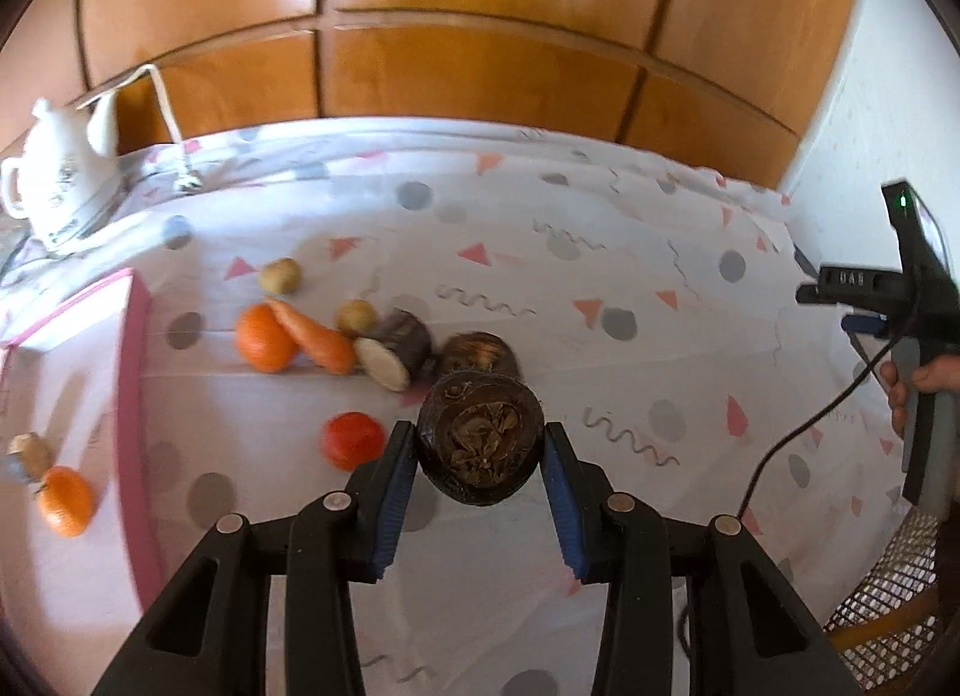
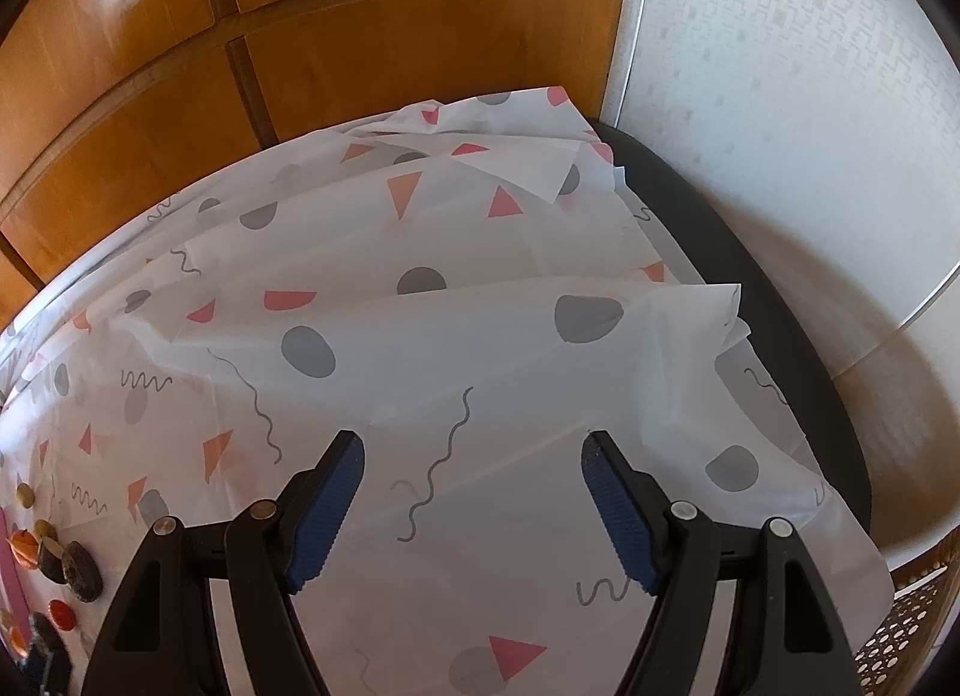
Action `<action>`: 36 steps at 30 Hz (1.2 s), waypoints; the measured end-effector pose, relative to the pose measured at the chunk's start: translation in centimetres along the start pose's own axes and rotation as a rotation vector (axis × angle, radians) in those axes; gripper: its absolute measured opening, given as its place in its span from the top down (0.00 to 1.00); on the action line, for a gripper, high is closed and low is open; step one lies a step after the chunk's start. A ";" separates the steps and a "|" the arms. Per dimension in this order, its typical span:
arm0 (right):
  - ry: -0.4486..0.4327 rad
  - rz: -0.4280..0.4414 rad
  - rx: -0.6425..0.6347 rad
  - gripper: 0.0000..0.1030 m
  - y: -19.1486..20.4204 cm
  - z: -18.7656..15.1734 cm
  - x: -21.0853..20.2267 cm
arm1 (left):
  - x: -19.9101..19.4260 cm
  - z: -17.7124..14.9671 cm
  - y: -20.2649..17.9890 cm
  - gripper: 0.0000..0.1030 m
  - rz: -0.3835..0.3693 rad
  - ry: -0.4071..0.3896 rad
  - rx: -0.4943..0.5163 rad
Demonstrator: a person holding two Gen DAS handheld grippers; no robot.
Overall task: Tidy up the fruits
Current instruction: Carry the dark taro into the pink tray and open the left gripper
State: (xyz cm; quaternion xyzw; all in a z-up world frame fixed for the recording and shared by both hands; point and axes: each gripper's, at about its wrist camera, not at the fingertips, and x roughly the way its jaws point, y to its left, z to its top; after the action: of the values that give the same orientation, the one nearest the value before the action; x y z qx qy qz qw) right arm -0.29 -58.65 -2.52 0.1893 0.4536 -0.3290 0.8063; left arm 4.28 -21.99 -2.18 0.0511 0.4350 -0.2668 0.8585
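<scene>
Left wrist view: left gripper (image 1: 480, 456) tilts downward, jaws pinching a dark round fruit (image 1: 480, 447) above the tablecloth (image 1: 600, 336) | behind it: cut root (image 1: 396, 351), carrot (image 1: 315, 336), orange (image 1: 263, 338), tomato (image 1: 353, 439); pink-edged box (image 1: 135, 366) left | right gripper (image 2: 474, 510) tilts down, jaws spread, nothing between them.

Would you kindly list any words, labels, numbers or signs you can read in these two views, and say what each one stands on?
Raised characters on the black bar of the right gripper, seen in the left wrist view: too blurred to read.
Dark print on the white teapot: too blurred to tell whether it is text or decoration.
Green light on the right gripper's top: a lamp, no text.
Right wrist view: no text; the tablecloth bears only shapes and squiggles.
</scene>
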 end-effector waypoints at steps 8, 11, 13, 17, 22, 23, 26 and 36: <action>0.000 -0.001 -0.009 0.26 0.3 -0.2 -0.1 | -2.5 -0.7 4.4 0.59 0.064 -0.046 -0.087; 0.001 0.000 -0.015 0.26 0.5 -0.3 -0.1 | -3.2 -1.1 6.2 0.59 0.088 -0.054 -0.123; -0.001 -0.001 -0.023 0.26 0.7 -0.3 -0.2 | -3.6 -1.4 7.4 0.59 0.105 -0.058 -0.145; -0.001 -0.009 -0.038 0.26 1.0 -0.4 -0.2 | -4.2 -2.1 9.6 0.59 0.136 -0.068 -0.185; -0.001 -0.015 -0.035 0.26 0.8 -0.4 -0.1 | -5.5 -2.7 12.0 0.59 0.179 -0.092 -0.227; -0.001 -0.016 -0.035 0.26 0.8 -0.4 0.0 | -5.7 -2.9 12.6 0.59 0.190 -0.096 -0.235; -0.003 -0.013 -0.040 0.26 1.0 -0.4 -0.1 | -6.5 -3.4 14.5 0.59 0.230 -0.104 -0.255; -0.044 0.044 -0.127 0.26 3.0 -0.7 -1.0 | -8.2 -6.8 21.9 0.59 0.355 -0.095 -0.358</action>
State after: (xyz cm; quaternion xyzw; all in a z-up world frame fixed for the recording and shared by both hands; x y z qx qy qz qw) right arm 1.04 -55.77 -1.99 0.1407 0.4515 -0.2859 0.8335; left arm 6.43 2.22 -3.13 -0.0389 0.4188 -0.0327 0.9067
